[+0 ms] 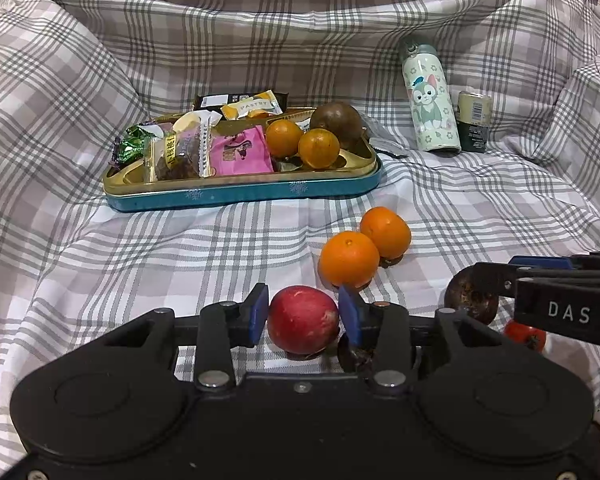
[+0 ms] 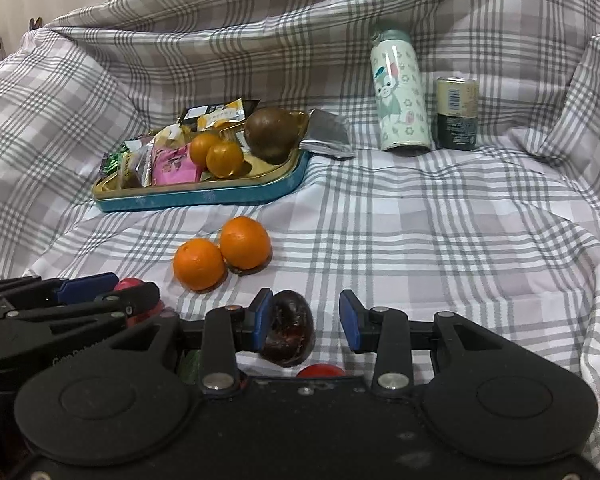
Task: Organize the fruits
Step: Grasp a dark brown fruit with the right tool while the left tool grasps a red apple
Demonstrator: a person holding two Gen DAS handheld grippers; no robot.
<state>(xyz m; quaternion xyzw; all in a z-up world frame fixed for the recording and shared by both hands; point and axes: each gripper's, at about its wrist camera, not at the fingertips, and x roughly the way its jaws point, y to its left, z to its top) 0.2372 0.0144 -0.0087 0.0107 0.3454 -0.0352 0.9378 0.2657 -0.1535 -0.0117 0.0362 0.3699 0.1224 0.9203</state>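
My left gripper point(image 1: 303, 314) is open, with a red apple point(image 1: 302, 320) on the cloth between its blue pads, which stand right at its sides. My right gripper point(image 2: 306, 320) is open too; a dark purple fruit point(image 2: 288, 332) lies between its fingers, against the left pad. Two oranges point(image 1: 350, 258) point(image 1: 386, 232) lie side by side just beyond. A teal and gold tray point(image 1: 240, 196) farther back holds two small oranges point(image 1: 319, 148), a brown round fruit point(image 1: 336, 120) and wrapped snacks point(image 1: 204, 148). A small red fruit point(image 2: 320, 370) peeks out under the right gripper.
A cat-print bottle point(image 1: 430, 100) and a small can point(image 1: 475, 120) stand at the back right. A silver foil packet point(image 2: 328, 132) lies beside the tray. The plaid cloth point(image 1: 100, 240) rises in folds at the left, back and right. The two grippers sit close together.
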